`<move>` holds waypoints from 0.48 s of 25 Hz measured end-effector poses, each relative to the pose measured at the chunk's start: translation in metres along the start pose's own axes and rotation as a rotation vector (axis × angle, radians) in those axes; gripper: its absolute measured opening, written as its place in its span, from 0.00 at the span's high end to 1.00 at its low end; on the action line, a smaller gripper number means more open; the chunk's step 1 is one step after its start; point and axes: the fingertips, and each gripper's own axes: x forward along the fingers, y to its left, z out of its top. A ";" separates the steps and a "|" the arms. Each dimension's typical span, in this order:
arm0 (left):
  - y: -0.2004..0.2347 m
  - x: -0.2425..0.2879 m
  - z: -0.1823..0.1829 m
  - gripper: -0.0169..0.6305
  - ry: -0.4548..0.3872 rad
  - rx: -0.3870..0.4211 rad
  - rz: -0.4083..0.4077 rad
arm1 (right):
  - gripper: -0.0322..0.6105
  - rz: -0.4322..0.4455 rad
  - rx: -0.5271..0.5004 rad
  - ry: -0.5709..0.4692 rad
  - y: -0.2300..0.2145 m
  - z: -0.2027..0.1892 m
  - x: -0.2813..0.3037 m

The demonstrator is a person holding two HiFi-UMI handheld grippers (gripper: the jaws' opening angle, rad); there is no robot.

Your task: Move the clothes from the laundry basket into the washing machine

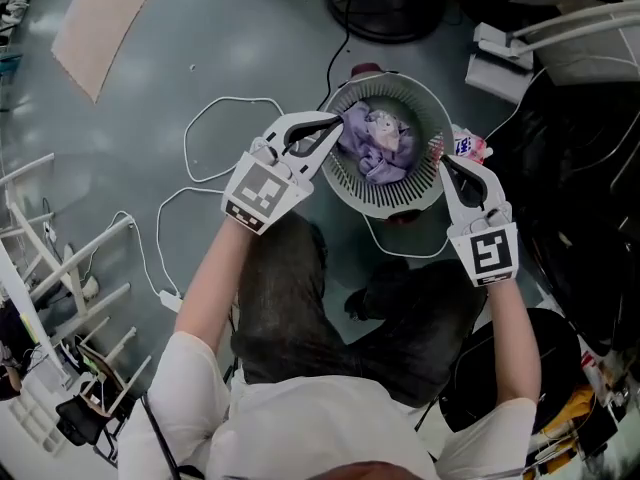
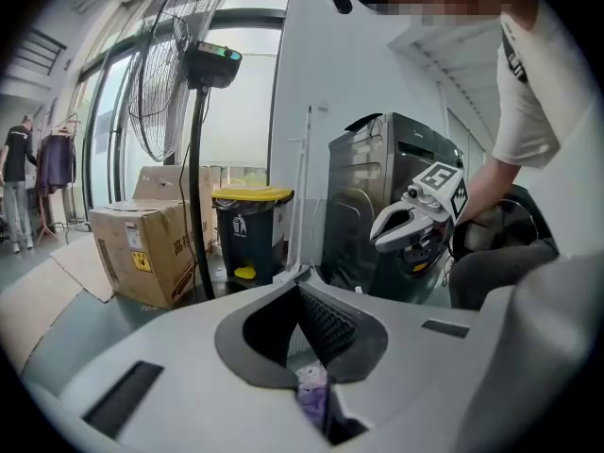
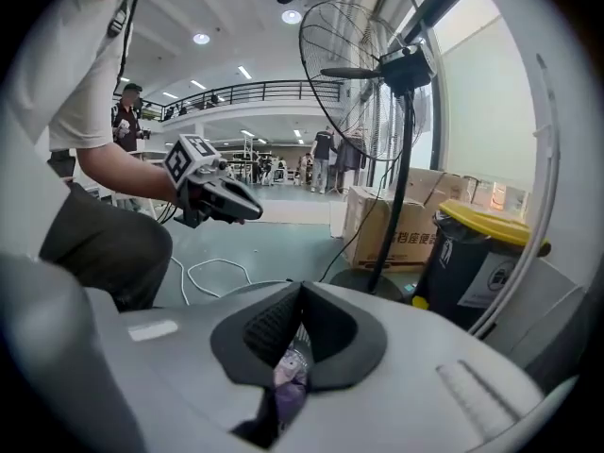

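A round grey laundry basket [image 1: 398, 200] stands on the floor in front of the crouching person, with purple and pale clothes [image 1: 380, 138] heaped inside. My left gripper [image 1: 338, 123] hangs over the basket's left rim, its tips right beside the purple cloth, jaws shut and empty. At the right rim my right gripper [image 1: 443, 160] is shut too, holding nothing. In each gripper view the jaws meet at the tips [image 2: 299, 285] [image 3: 303, 283], and purple cloth [image 2: 311, 399] [image 3: 288, 380] shows below through the gap. The dark washing machine [image 2: 392, 206] stands behind the right gripper [image 2: 377, 241].
White cable [image 1: 215, 158] loops on the floor left of the basket. A fan base [image 1: 385, 3] sits beyond it, and a white rack [image 1: 60, 268] at the far left. A cardboard box [image 2: 142, 248] and a yellow-lidded bin [image 2: 247, 229] stand near the fan pole.
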 end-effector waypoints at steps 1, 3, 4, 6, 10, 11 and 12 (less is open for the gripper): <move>0.004 0.005 -0.001 0.96 -0.010 0.006 -0.001 | 0.93 0.005 -0.015 -0.006 -0.001 -0.004 0.006; 0.009 0.014 -0.001 0.96 -0.035 0.002 -0.003 | 0.93 0.013 -0.046 -0.010 -0.002 -0.012 0.017; 0.010 0.018 -0.001 0.96 -0.045 -0.001 -0.002 | 0.93 0.019 -0.058 -0.009 -0.002 -0.016 0.022; 0.012 0.024 -0.002 0.96 -0.057 0.011 0.003 | 0.93 0.037 -0.077 -0.007 -0.001 -0.027 0.032; 0.014 0.032 -0.012 0.96 -0.067 0.020 0.002 | 0.93 0.082 -0.117 0.017 0.004 -0.052 0.051; 0.014 0.033 -0.016 0.96 -0.061 0.015 0.001 | 0.93 0.095 -0.125 0.020 0.006 -0.058 0.057; 0.013 0.032 -0.020 0.96 -0.054 0.010 -0.002 | 0.93 0.107 -0.129 0.021 0.007 -0.064 0.062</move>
